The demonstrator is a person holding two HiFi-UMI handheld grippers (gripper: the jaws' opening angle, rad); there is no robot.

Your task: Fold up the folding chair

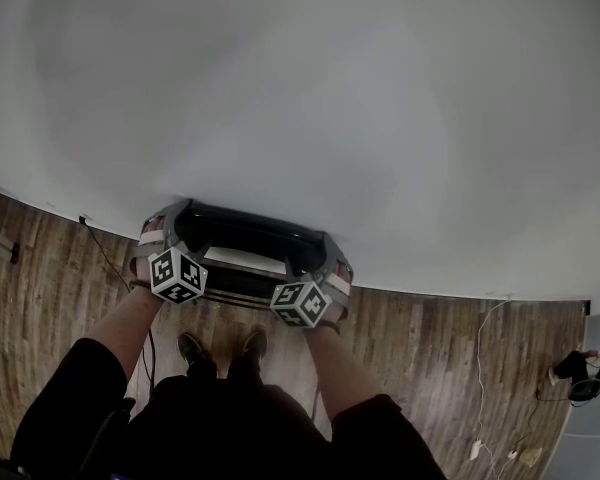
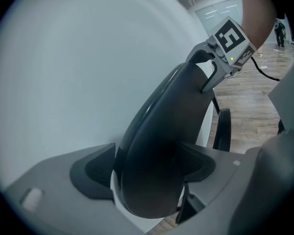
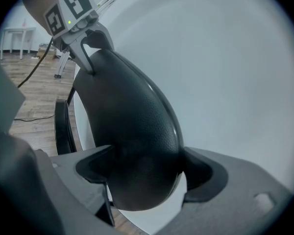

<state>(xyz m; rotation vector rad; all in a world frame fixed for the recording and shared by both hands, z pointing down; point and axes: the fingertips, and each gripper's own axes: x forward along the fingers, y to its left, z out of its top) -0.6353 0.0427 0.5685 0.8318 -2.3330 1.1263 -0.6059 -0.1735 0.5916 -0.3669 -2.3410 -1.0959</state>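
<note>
A black folding chair (image 1: 242, 238) stands on the wood floor right in front of a white wall, seen from above. Its padded black backrest (image 2: 161, 146) runs between my two grippers. My left gripper (image 1: 156, 234) is shut on the backrest's left end, which fills the gap between the jaws (image 2: 147, 175). At the other end my right gripper (image 1: 334, 271) is shut on the same backrest (image 3: 132, 131), with its pads pressed on both sides (image 3: 147, 173). Each gripper view shows the opposite gripper clamped at the far end. A black frame bar (image 2: 223, 129) hangs below.
The white wall (image 1: 330, 98) fills most of the head view. The person's shoes (image 1: 220, 348) stand just behind the chair. Cables lie on the floor at left (image 1: 105, 253) and right (image 1: 480, 368), with dark gear (image 1: 585, 373) at far right. A white table (image 3: 12, 38) stands far off.
</note>
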